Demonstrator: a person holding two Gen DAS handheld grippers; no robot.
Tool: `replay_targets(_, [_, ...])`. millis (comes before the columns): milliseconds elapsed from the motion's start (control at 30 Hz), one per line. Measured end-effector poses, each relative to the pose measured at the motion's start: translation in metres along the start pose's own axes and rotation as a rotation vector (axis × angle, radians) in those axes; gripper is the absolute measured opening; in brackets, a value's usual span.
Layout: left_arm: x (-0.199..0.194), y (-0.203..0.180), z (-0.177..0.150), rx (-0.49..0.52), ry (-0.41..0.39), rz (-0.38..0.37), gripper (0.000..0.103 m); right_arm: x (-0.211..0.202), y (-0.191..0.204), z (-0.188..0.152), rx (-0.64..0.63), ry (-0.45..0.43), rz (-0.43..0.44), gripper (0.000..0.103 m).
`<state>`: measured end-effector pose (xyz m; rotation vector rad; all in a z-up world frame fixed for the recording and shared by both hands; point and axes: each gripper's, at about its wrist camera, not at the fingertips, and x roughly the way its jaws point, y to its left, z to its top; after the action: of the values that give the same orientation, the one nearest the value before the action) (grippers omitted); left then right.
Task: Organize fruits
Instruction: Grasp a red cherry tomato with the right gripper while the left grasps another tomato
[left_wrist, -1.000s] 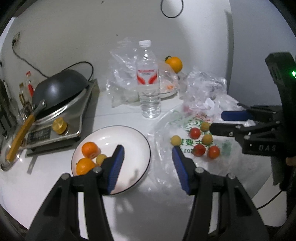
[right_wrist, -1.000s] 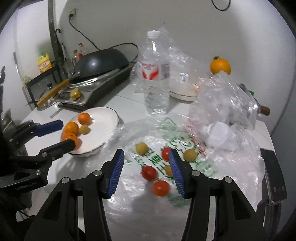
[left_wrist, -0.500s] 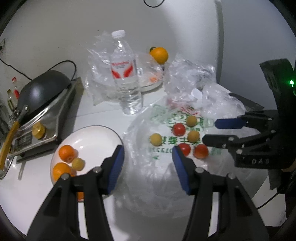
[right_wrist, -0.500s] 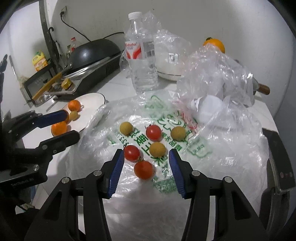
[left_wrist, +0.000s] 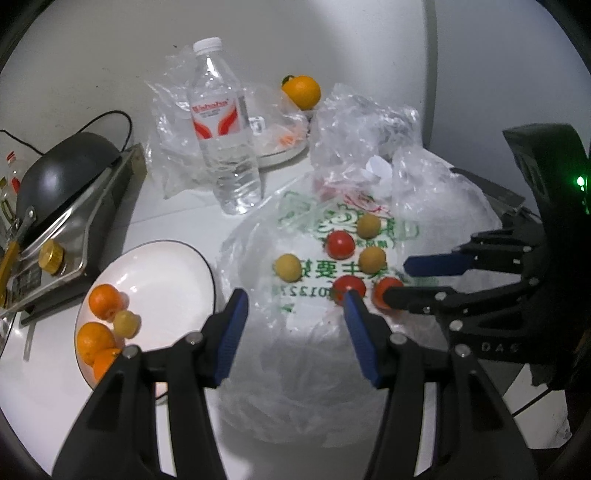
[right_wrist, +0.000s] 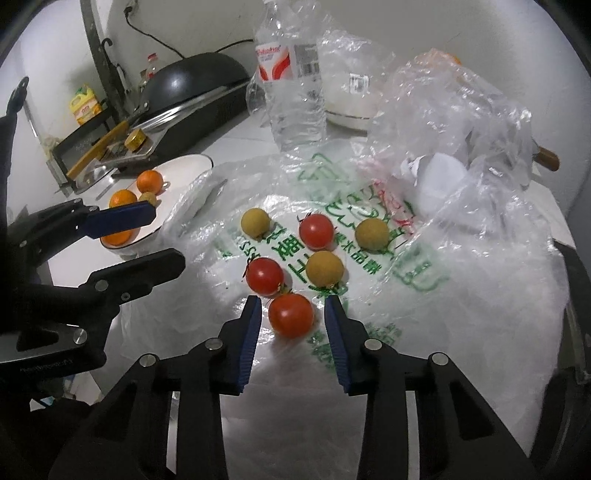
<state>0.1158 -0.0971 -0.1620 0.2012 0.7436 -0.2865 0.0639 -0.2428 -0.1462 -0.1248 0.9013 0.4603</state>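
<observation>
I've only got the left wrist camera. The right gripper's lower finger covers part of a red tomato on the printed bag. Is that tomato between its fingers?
Observer: Yes. In the right wrist view the nearest tomato sits between the right gripper pads. The jaws are closing, with a thin gap on each side.
Operator: Anything crowding it?
Observer: A second red tomato lies just beyond it, by the tip of one pad.
Operator: Anything behind the crumpled bags?
Observer: A wooden handle sticks out past their far edge.
</observation>
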Motion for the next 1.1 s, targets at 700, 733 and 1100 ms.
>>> replay_targets(700, [0.039,-0.028,0.01,0.09,0.068,-0.07,0.054,-0.01,-0.029,0.002,0.052,-0.052,0.003,0.03])
replay_targets(733, [0.042,-0.03,0.011,0.095,0.074,-0.073,0.054,-0.011,-0.03,0.002,0.056,-0.055,0.002,0.03])
replay_targets(1100, [0.063,-0.033,0.008,0.072,0.107,-0.121,0.032,-0.013,-0.033,0.006,0.056,-0.045,-0.024,0.03])
